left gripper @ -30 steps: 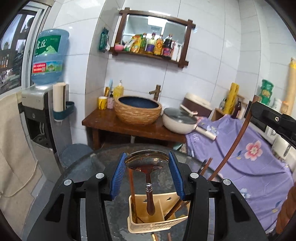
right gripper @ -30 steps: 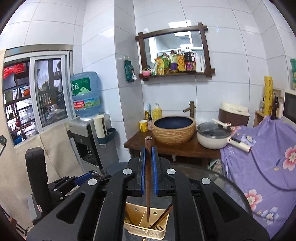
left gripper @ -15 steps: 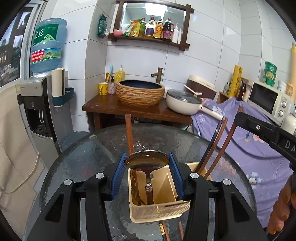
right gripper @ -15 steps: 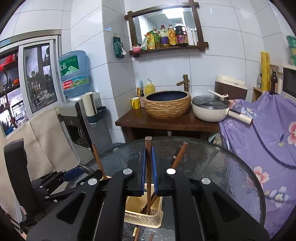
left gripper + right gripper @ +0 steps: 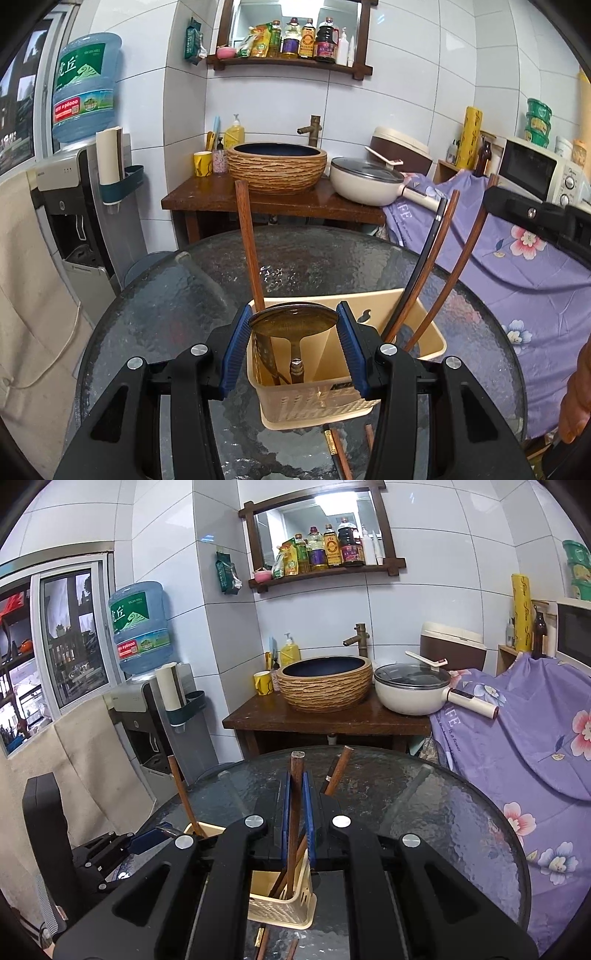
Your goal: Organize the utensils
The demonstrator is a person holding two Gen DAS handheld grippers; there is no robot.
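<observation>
My left gripper (image 5: 293,315) is shut on the bowl of a metal spoon (image 5: 293,323), whose handle hangs down into a beige utensil holder (image 5: 424,332) on the glass table. A wooden handle (image 5: 249,236) and two long chopsticks (image 5: 460,254) stand in that holder. In the right wrist view my right gripper (image 5: 297,781) is shut on an upright wooden chopstick (image 5: 295,812), its lower end inside the utensil holder (image 5: 284,904). The left gripper's body (image 5: 110,849) shows at the left there.
The round glass table (image 5: 177,295) carries loose chopsticks (image 5: 334,446) lying in front of the holder. Beyond it stand a wooden stand with a basin (image 5: 277,166) and a pan (image 5: 365,181), a water dispenser (image 5: 74,184) on the left, and a purple flowered cloth (image 5: 517,266) on the right.
Both grippers have come down over the holder. The spoon's handle and the held chopstick's lower end now sit deeper inside it, and the table fills more of both views.
</observation>
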